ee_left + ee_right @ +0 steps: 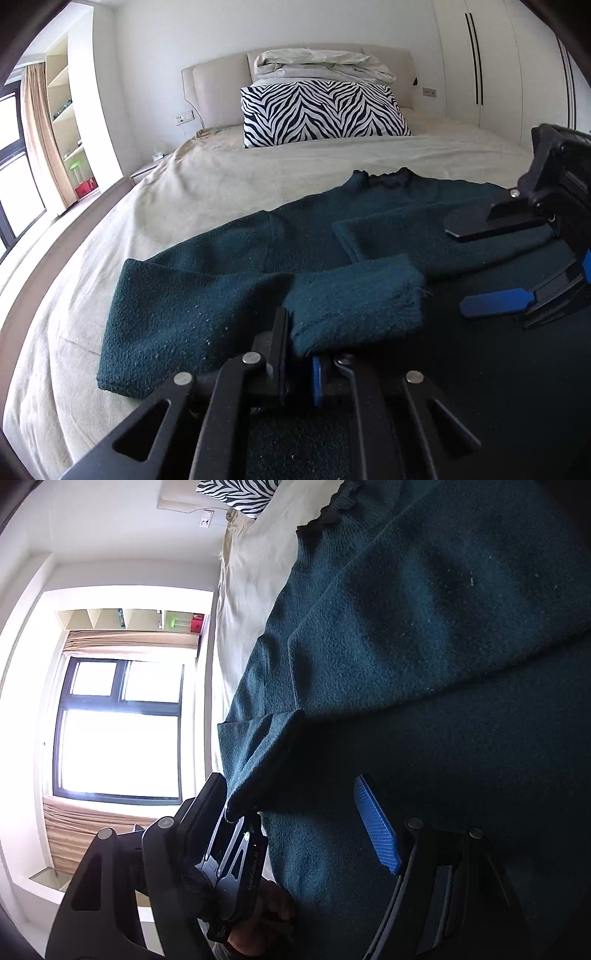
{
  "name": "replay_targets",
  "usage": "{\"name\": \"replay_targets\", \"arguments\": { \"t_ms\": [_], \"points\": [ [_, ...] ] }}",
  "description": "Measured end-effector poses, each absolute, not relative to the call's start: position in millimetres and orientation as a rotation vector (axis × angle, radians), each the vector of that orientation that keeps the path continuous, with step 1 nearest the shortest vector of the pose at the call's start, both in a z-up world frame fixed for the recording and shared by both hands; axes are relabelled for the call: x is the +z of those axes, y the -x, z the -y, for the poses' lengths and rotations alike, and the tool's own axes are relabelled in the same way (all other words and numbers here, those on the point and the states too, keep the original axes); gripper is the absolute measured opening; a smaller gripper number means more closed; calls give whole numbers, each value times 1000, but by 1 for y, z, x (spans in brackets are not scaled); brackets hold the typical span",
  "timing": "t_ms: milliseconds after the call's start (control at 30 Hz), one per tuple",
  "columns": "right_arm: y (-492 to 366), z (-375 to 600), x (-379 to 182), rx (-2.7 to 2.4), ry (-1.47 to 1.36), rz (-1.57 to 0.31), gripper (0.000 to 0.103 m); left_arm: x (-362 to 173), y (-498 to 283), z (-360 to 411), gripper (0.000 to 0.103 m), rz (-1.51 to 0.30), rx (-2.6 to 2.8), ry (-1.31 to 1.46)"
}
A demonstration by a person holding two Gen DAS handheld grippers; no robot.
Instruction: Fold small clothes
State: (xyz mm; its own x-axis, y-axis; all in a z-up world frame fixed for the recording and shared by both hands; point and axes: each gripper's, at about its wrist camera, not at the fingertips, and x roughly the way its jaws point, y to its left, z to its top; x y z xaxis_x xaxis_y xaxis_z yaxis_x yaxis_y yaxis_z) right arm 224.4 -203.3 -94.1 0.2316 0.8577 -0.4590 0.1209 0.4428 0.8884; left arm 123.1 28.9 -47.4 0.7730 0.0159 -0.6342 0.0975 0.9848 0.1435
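my left gripper point(301, 354) pinches the cuff of the sweater point(369, 221), which lies spread on the bed point(221, 173), so the sleeve can be drawn across the body. my right gripper point(476, 269) hovers spread above it, ready to hold the fold line.

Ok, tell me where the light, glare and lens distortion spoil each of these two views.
Left wrist view: daylight comes from the left; the sweater reads clearly on the bed, but its near right part falls into near-black shadow, and the fisheye bows the bed's edge. Right wrist view: the window is blown out white, the frame is rolled sideways, and the knit under the right gripper is underexposed.
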Motion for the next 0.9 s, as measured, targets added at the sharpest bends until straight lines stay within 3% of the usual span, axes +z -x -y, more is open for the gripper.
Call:
{"name": "replay_targets", "arguments": {
  "t_ms": [133,167,200,233,300,367,433,500,700,900],
  "points": [
    [-239,172,-102,658,-1016,-1294,68,-47,-122,-32,14,-682,-45,-150],
    [-242,165,-103,663,-1000,-1302,59,-47,-121,-33,14,-681,-45,-139],
    [-244,158,-102,678,-977,-1315,41,-46,-121,-35,14,-680,-46,-126],
    [-245,150,-100,694,-944,-1326,31,-46,-120,-38,15,-678,-46,-113],
    [-245,139,-88,703,-834,-1311,19,-44,-120,-43,18,-680,-45,-82],
    [-246,133,-70,700,-723,-1274,10,-42,-118,-51,26,-685,-54,-24],
    [-245,137,-48,679,-645,-1222,8,-36,-110,-61,50,-669,-66,49],
    [-245,144,-23,647,-570,-1160,7,-31,-99,-71,65,-639,-80,119],
    [-259,198,25,524,-491,-1051,7,-32,-77,-92,66,-656,-121,286],
    [-278,283,3,284,-456,-1083,7,-51,-69,-105,65,-732,-129,371]
  ]
}}
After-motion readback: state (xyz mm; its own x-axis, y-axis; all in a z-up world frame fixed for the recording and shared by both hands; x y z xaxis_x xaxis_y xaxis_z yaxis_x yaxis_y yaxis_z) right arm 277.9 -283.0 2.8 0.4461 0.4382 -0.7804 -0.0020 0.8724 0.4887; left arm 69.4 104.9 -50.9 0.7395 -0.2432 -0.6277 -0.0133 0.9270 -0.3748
